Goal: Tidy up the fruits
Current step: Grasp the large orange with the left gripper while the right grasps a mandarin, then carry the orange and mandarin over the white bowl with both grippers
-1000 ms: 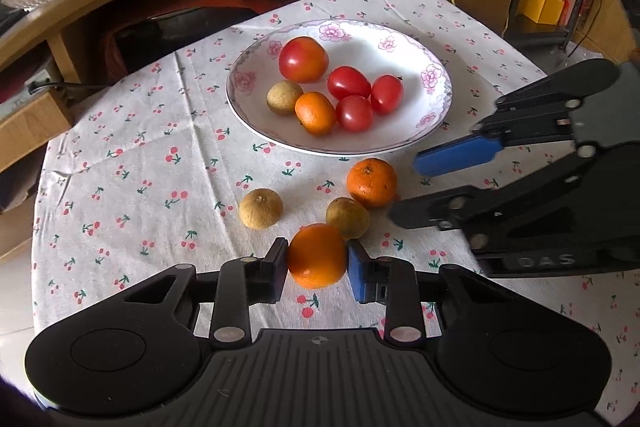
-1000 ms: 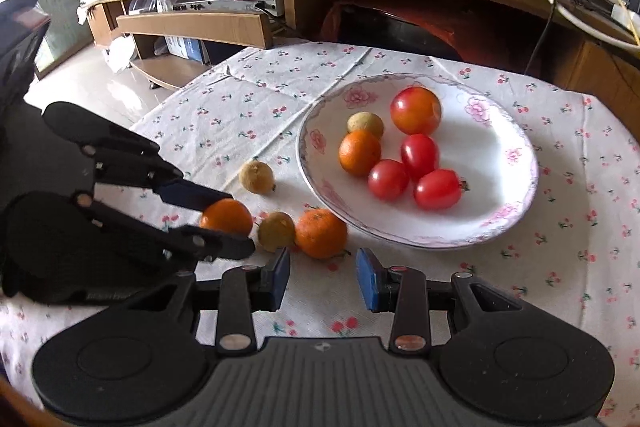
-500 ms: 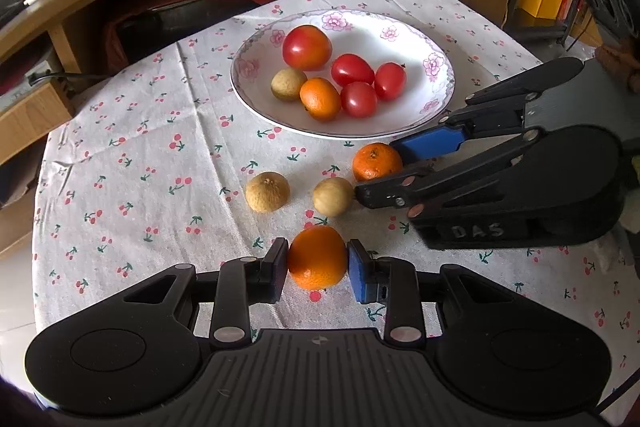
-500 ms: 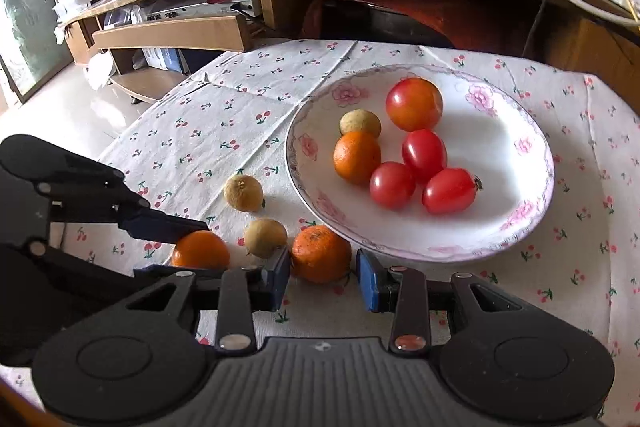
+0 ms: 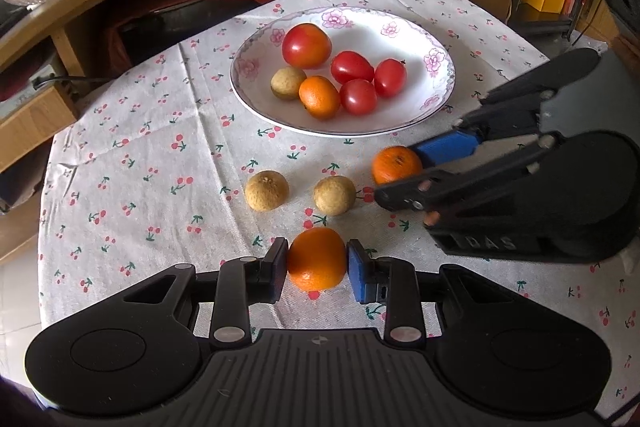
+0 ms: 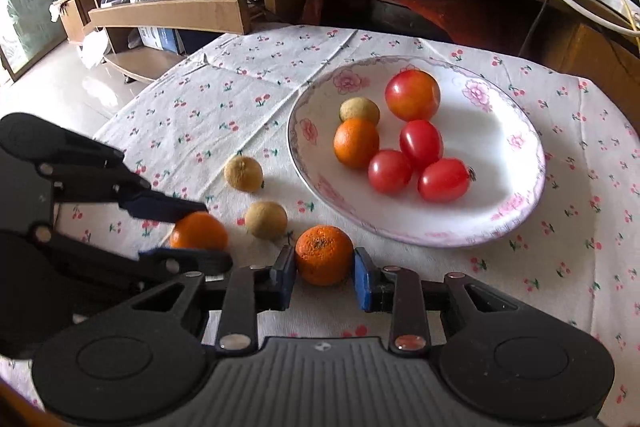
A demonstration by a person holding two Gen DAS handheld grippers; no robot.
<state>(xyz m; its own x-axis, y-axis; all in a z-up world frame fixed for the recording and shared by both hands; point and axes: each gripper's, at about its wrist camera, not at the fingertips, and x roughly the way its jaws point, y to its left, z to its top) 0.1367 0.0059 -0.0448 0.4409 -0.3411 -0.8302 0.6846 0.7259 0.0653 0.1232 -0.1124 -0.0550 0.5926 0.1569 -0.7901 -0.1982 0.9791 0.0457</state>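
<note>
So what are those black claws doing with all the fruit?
A person is tidying fruit onto the flowered plate. The left claw is shut on one small orange. The right claw sits around another orange on the cherry-print tablecloth, but its pads show small gaps. Two brownish fruits wait on the cloth.

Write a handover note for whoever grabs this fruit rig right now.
Left tongs: shut on one orange.
Right tongs: straddling a second orange on the cloth; cannot tell if it is clamped.
Done: six fruits sit in the plate.
Left: both oranges, then the two brown fruits on the cloth, presumably into the plate.
</note>
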